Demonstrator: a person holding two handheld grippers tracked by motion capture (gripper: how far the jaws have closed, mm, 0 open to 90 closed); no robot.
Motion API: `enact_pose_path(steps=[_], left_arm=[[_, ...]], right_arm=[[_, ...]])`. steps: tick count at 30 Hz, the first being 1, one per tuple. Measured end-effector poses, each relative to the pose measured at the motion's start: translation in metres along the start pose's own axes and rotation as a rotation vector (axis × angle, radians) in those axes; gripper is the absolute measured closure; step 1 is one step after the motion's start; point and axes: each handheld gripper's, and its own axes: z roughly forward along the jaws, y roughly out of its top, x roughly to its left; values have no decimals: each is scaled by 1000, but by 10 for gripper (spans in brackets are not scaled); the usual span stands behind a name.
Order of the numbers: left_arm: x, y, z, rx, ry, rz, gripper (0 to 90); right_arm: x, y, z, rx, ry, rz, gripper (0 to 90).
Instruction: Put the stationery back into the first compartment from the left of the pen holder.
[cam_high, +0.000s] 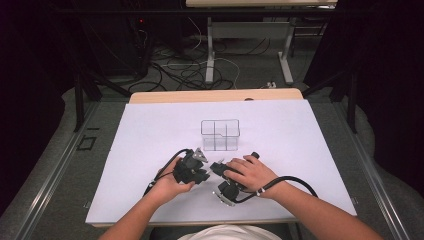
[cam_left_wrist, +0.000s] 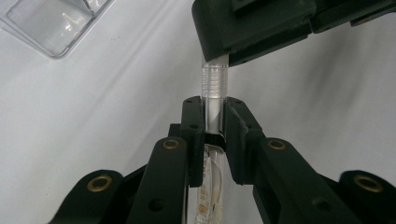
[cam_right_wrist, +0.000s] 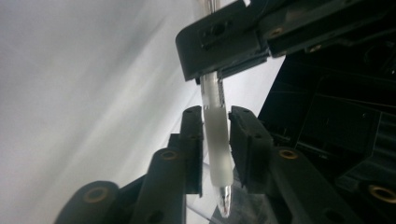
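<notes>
A clear pen (cam_left_wrist: 214, 86) with a threaded barrel is held between both grippers near the front middle of the white table (cam_high: 150, 135). My left gripper (cam_left_wrist: 215, 116) is shut on the clear barrel, and the threaded end sticks out beyond its jaws. My right gripper (cam_right_wrist: 216, 126) faces it, its pads against the pen's frosted grip section (cam_right_wrist: 218, 149); the metal tip (cam_right_wrist: 224, 200) points back toward the camera. In the high view the left gripper (cam_high: 202, 170) and right gripper (cam_high: 218, 169) meet tip to tip, each in a hand.
A clear plastic box (cam_high: 220, 135) with compartments stands just behind the grippers, mid-table; a corner of it (cam_left_wrist: 56, 23) lies at the upper left of the left gripper view. Cables trail from both grippers. Beyond the table's far edge are floor cables and another table's legs.
</notes>
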Motion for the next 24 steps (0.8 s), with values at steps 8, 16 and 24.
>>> enact_pose_path(steps=[8,16,24], left_arm=[[6,-2,-2,-8,5,-63,792],[15,-8,-7,-44,40,-121,791],[21,-8,-11,-43,34,-121,791]], right_arm=[[0,-6,-1,9,-17,45,615],[-2,-15,-3,14,-24,151,528],[5,-30,-14,80,-41,309,435]])
